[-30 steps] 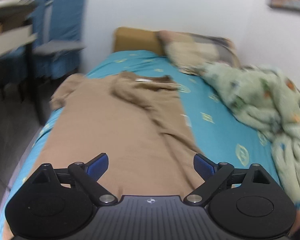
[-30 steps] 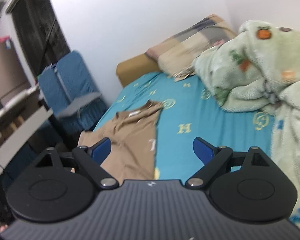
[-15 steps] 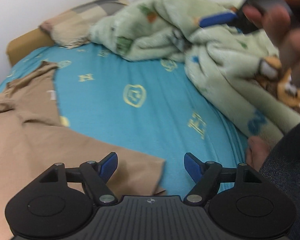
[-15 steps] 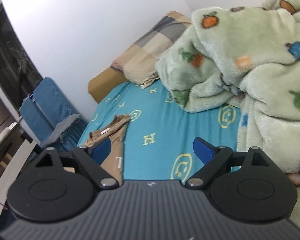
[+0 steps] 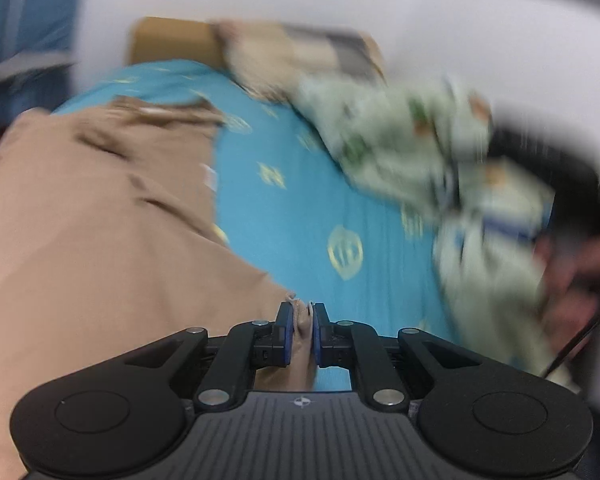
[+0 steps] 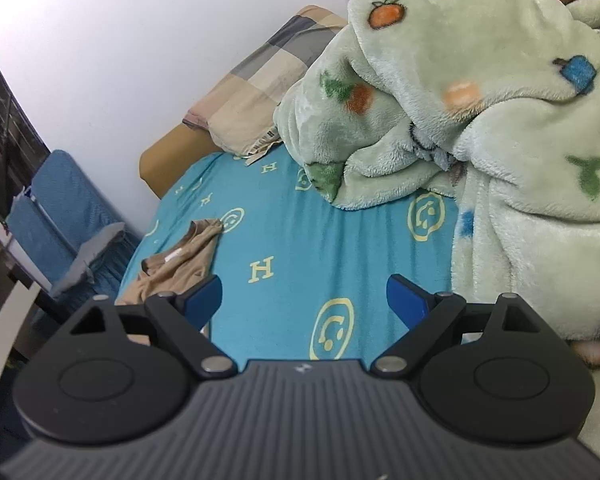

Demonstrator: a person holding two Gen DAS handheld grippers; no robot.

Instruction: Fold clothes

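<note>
Left claw [image 5: 300, 322] closing on the tan shirt's [image 5: 100, 240] corner, apparently pinched; right claw [image 6: 302, 300] spread, empty, above the bed [image 6: 284, 232]. Next: carry corner across.

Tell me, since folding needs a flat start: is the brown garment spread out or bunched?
Mostly spread on the bed sheet; the brown garment shows wrinkles near its collar.

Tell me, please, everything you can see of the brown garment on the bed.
The brown garment is a plain tan, soft-looking piece of clothing lying spread out, with wrinkles, along one side of the turquoise patterned sheet. Its far end shows a neckline with a small white label. One fold runs lengthwise near its inner edge. The left gripper is closing on the near corner, the cloth bunched between its blue pads. The right gripper hangs open over bare sheet, not touching it.
</note>
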